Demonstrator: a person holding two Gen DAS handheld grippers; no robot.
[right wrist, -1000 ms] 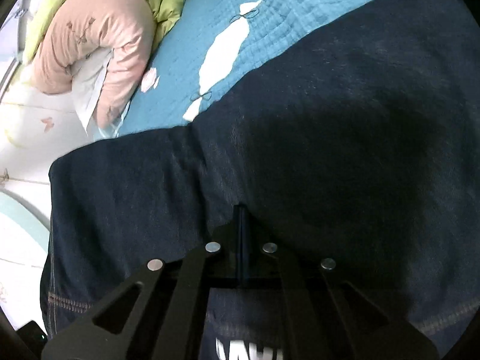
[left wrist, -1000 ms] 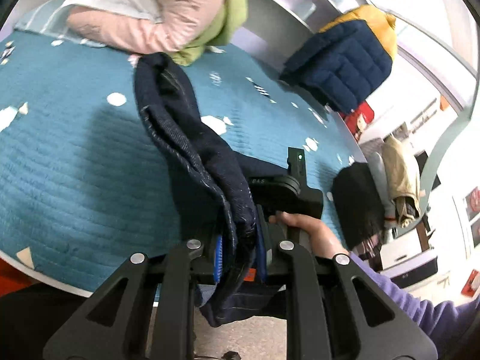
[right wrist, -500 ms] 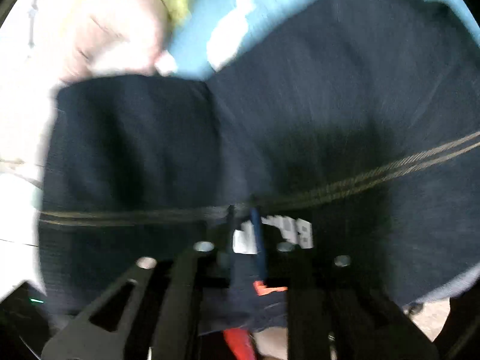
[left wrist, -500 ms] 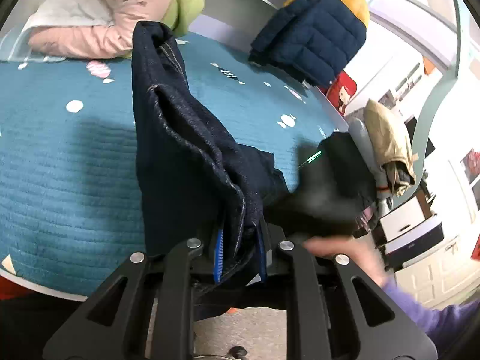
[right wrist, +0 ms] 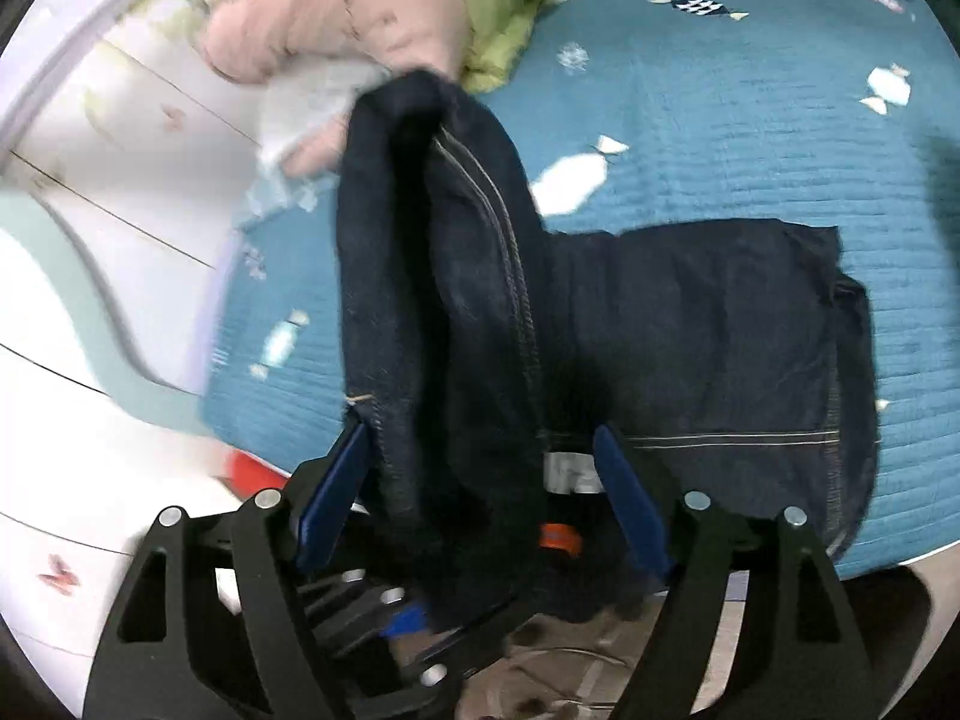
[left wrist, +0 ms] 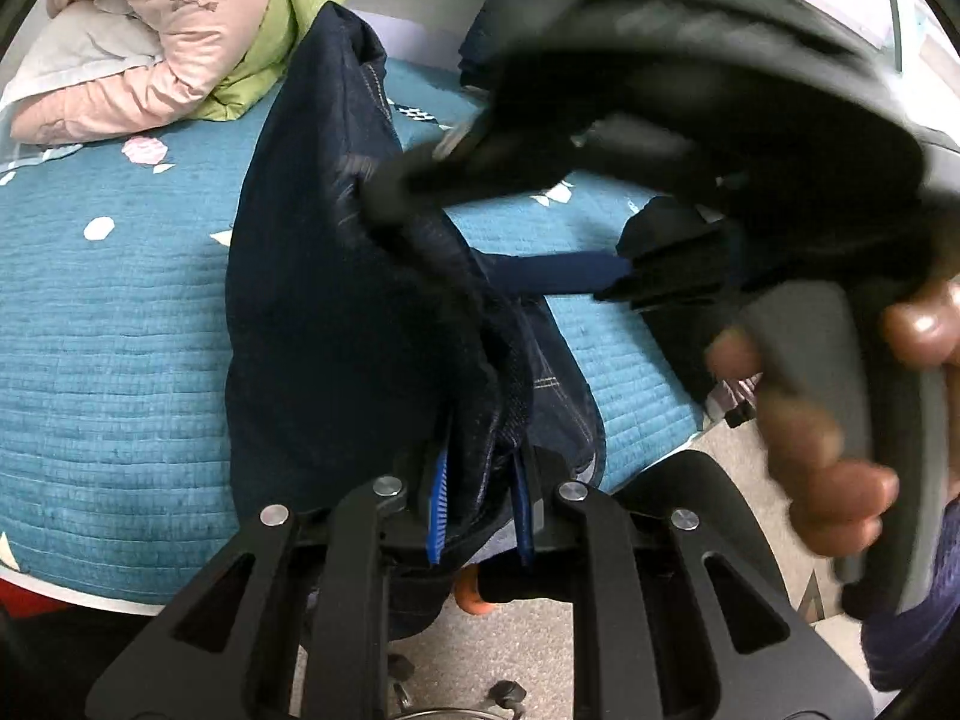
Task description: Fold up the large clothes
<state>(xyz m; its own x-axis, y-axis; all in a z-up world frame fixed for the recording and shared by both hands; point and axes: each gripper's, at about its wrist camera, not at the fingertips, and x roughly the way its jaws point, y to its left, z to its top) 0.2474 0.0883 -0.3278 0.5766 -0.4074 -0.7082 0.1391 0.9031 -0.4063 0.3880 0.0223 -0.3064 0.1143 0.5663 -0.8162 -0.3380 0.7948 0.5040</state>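
Fingers of the left gripper (left wrist: 477, 507) are clamped on a bunched edge of the dark denim garment (left wrist: 336, 312); those of the right gripper (right wrist: 480, 486), having just been opening, stand wide apart with a hanging fold between them, unpressed. The garment rises from the left grip, while its remainder lies flat near the front edge of the bed's teal quilt (right wrist: 750, 138). Judged progress: early; the cloth is lifted and creased, not yet laid in a tidy stack. Other jackets (left wrist: 180, 42) lie piled at the far edge.
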